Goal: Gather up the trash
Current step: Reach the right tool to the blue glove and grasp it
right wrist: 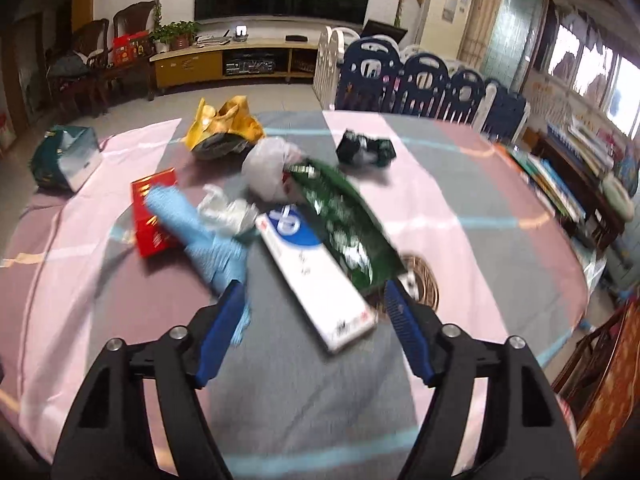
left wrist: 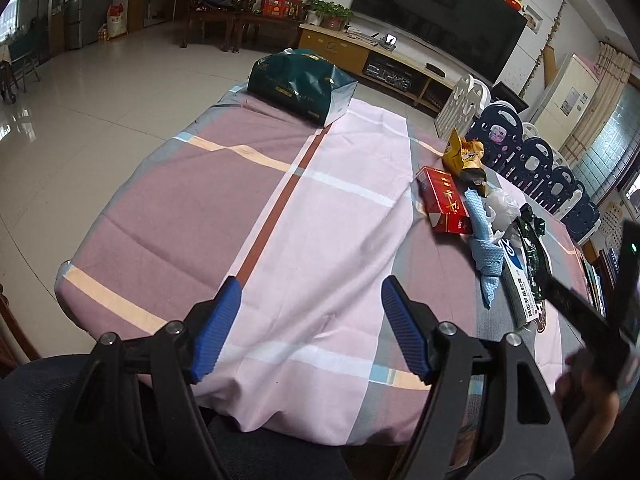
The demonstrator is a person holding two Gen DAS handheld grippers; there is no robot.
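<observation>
A living-room table under a checked cloth (left wrist: 320, 208) holds the trash, heaped by the white box (right wrist: 316, 276) (green bag (left wrist: 300, 84) at the far end); both the left gripper (left wrist: 310, 328) and right gripper (right wrist: 316, 328) gape, empty, so picking hasn't begun: the right likely closes on the box

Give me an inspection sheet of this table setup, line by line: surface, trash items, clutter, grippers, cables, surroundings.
Surface: table under a pink, mauve and grey checked cloth, wrinkled.
Job's things: red cardboard box, light blue crumpled cloth, white and blue flat carton, dark green foil wrapper, yellow crumpled foil bag, white plastic bag, small dark green crumpled wrapper, clustered together.
Clutter: dark green paper gift bag at the far end, apart from the pile.
Grippers: left gripper open, empty; right gripper open, empty, facing the pile.
Cables: nothing seen.
Surroundings: navy and white plastic playpen fence, wooden TV cabinet.
</observation>
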